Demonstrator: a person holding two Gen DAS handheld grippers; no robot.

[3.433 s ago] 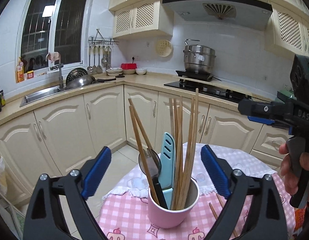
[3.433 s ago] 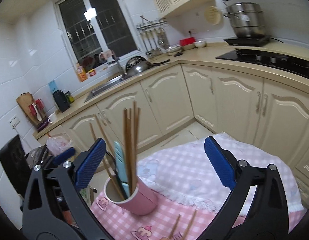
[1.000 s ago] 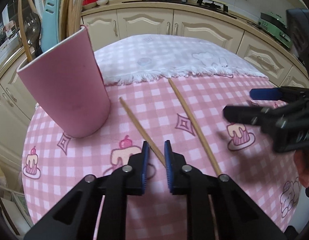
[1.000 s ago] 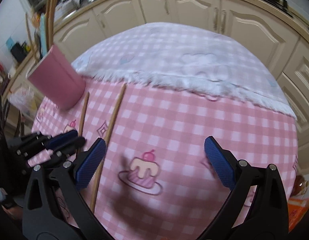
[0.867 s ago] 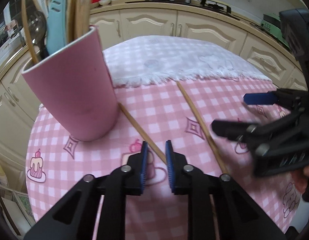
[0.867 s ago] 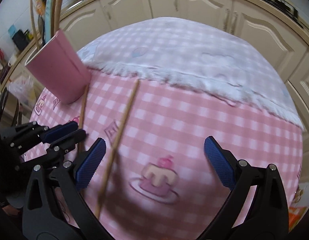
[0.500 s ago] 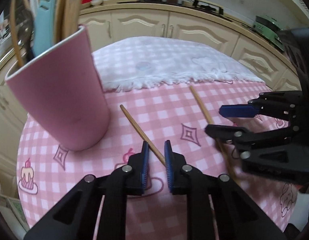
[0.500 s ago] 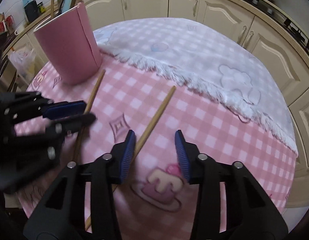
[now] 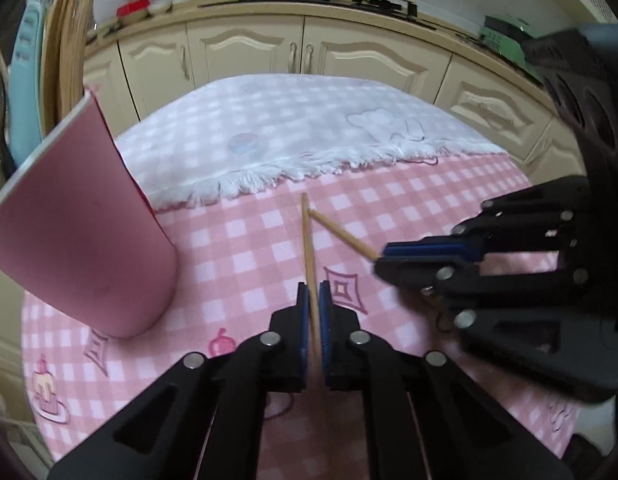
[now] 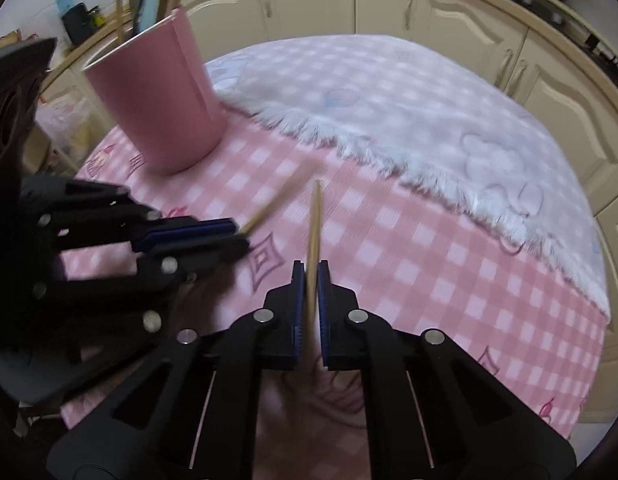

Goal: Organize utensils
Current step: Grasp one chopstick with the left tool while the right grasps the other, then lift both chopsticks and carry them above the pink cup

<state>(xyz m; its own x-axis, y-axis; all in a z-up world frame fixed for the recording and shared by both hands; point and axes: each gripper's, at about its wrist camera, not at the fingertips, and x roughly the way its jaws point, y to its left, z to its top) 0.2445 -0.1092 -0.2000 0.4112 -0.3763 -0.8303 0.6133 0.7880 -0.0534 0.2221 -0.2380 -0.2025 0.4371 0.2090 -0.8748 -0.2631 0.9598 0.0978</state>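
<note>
Pale bamboo, that is what I have in both tools: my left gripper (image 9: 313, 296) is clamped tight on one thin bamboo chopstick (image 9: 307, 240), the blue pads (image 9: 303, 312) pressed against its sides, and the stick runs forward from the jaws over the pink checked tablecloth (image 9: 245, 248). My right gripper (image 10: 307, 276) is closed just as tightly on a second bamboo chopstick (image 10: 315, 224), which points ahead toward the white fringed cloth (image 10: 389, 120) laid over the far half of the round table.

From the left wrist view I see the right gripper (image 9: 383, 258) coming in from the right side, its chopstick (image 9: 341, 232) angled so the two free tips nearly meet near the fringe; I cannot tell whether they touch. From the right wrist view the left gripper (image 10: 239, 234) sits at my left with its chopstick (image 10: 277, 202) slanting up and to the right.

The tall pink cup (image 9: 77, 224) stands to the left on the checked cloth, apart from both sticks, holding more bamboo chopsticks (image 9: 65, 40) and a light blue plastic utensil (image 9: 27, 80). Cream cabinet doors (image 9: 269, 52) fill the background.
</note>
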